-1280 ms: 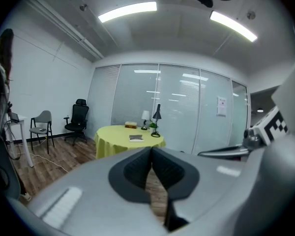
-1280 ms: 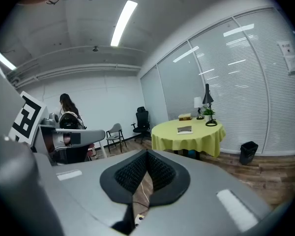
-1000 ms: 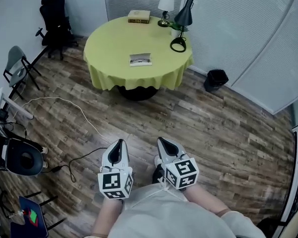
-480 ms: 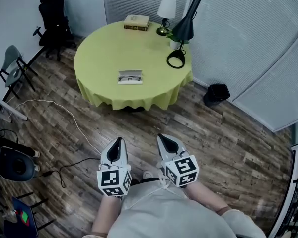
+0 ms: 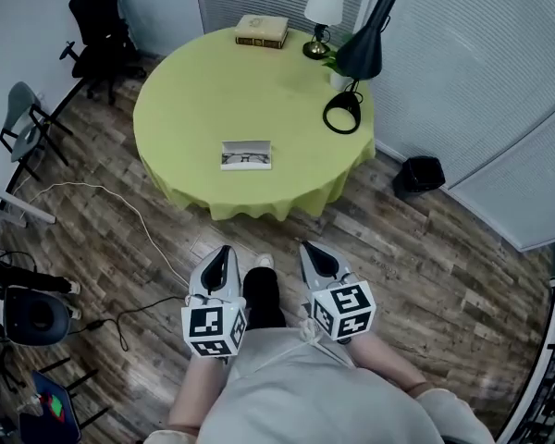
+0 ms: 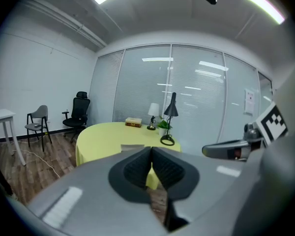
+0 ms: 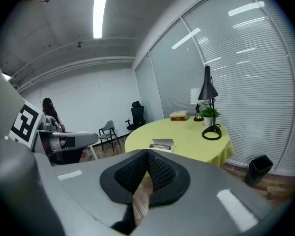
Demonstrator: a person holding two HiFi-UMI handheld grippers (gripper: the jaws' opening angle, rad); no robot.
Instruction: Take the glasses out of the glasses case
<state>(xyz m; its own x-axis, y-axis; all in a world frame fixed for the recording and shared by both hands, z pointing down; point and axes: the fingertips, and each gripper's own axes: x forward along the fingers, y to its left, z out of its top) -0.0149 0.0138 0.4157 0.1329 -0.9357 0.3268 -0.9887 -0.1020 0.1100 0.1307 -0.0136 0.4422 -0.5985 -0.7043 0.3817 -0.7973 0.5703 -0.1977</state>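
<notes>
Both tongs are held low in front of the person's body, above the wooden floor [image 5: 425, 257] and well short of the table. The left gripper [image 5: 221, 252] has its jaws pressed together with nothing between them, and its own view shows the dark ribbed pads [image 6: 137, 168] meeting at the tip. The right gripper [image 5: 308, 248] is the same, with its jaws closed and empty, and their tips meet in the right gripper view [image 7: 147, 156]. Taking twelve o'clock as straight ahead of the person, the round table with the yellow cloth [image 5: 194, 100] stands at twelve, well apart from both tongs. The glasses case [image 5: 246, 154] lies open on the cloth at the six o'clock side of the tabletop, near the edge closest to the person, with what looks like dark-framed glasses lying inside it. It shows just above the closed jaws in the left gripper view [image 6: 132, 147] and a little to the right of them in the right gripper view [image 7: 162, 143]. A book [image 5: 261, 30] lies at the table's twelve o'clock edge. A small lamp with a white shade [image 5: 323, 7] stands at one o'clock and a black desk lamp [image 5: 361, 63] at two o'clock. A black bin [image 5: 420, 174] sits on the floor at four o'clock of the table. An office chair [image 5: 97, 26] stands at ten o'clock, by the wall.
</notes>
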